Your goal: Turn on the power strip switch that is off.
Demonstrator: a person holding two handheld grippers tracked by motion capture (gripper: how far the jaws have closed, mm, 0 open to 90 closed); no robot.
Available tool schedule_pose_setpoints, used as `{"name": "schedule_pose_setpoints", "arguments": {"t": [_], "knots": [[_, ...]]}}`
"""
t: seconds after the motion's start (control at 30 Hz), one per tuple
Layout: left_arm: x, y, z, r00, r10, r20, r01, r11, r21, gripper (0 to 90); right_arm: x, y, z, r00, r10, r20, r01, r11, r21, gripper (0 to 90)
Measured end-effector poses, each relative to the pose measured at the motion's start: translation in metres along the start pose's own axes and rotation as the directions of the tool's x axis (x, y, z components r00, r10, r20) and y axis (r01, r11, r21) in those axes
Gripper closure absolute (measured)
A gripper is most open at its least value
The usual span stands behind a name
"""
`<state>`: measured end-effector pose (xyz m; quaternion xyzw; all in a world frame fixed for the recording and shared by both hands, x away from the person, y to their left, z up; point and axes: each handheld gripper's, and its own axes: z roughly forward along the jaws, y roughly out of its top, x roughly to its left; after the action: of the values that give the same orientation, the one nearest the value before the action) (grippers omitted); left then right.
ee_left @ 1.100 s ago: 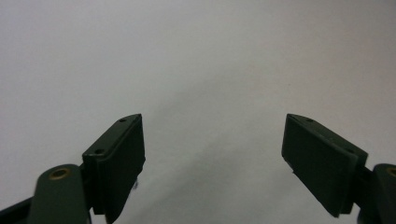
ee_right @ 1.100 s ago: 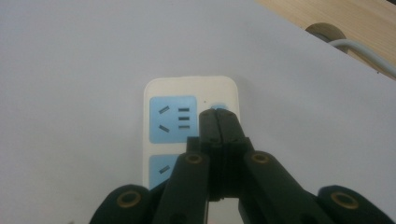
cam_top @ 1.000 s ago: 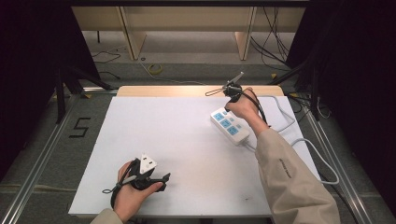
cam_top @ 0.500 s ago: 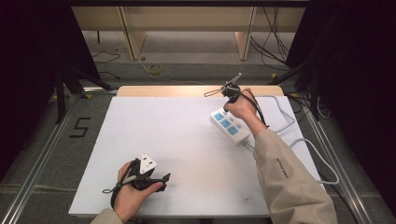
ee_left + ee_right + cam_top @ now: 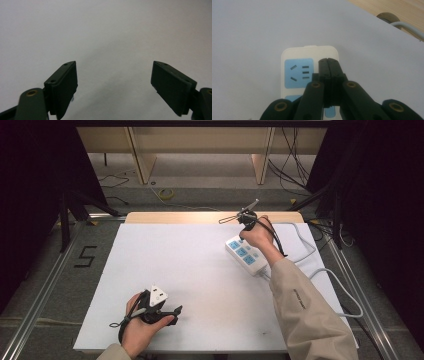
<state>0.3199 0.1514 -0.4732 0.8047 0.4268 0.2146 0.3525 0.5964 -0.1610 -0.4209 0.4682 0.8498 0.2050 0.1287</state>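
Fingers of the left gripper [image 5: 113, 82] stand wide apart with nothing between them, low over the bare white table [image 5: 190, 265] at its near left edge. Farther off, at the far right, the right gripper [image 5: 328, 65] has its fingers pressed together, empty, tips directly over the end of the white power strip [image 5: 245, 254] beside a blue socket [image 5: 298, 72].

I count one power strip [image 5: 245, 254] on one white table [image 5: 190, 270], with three blue socket panels showing on it. One grey cable [image 5: 320, 270] runs off it. I have two grippers: left [image 5: 172, 312] and right [image 5: 241, 240]. Two hands hold them.
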Motion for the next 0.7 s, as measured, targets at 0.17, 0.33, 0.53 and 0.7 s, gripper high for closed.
{"name": "schedule_pose_setpoints", "arguments": {"t": [0.17,0.33,0.53,0.7], "knots": [[0.0000,-0.0002,-0.0001,1.0000,0.000,0.001,0.000,1.0000,0.000,21.1,-0.0014,-0.0002,0.0024,0.9999,0.011,-0.001,-0.011,0.9999,-0.003,90.0],[0.0000,-0.0003,-0.0002,1.0000,0.001,0.000,-0.001,1.0000,0.000,21.1,-0.0019,-0.0001,0.0049,1.0000,0.008,-0.006,-0.008,1.0000,-0.003,90.0],[0.0003,-0.0008,-0.0005,1.0000,-0.002,-0.002,0.002,1.0000,-0.001,21.1,-0.0014,-0.0002,0.0081,0.9999,0.011,0.000,-0.011,0.9999,0.000,90.0],[0.0000,-0.0010,-0.0003,1.0000,-0.002,-0.001,0.002,1.0000,-0.003,21.1,-0.0018,-0.0001,0.0096,1.0000,0.008,0.005,-0.008,1.0000,-0.002,90.0]]}}
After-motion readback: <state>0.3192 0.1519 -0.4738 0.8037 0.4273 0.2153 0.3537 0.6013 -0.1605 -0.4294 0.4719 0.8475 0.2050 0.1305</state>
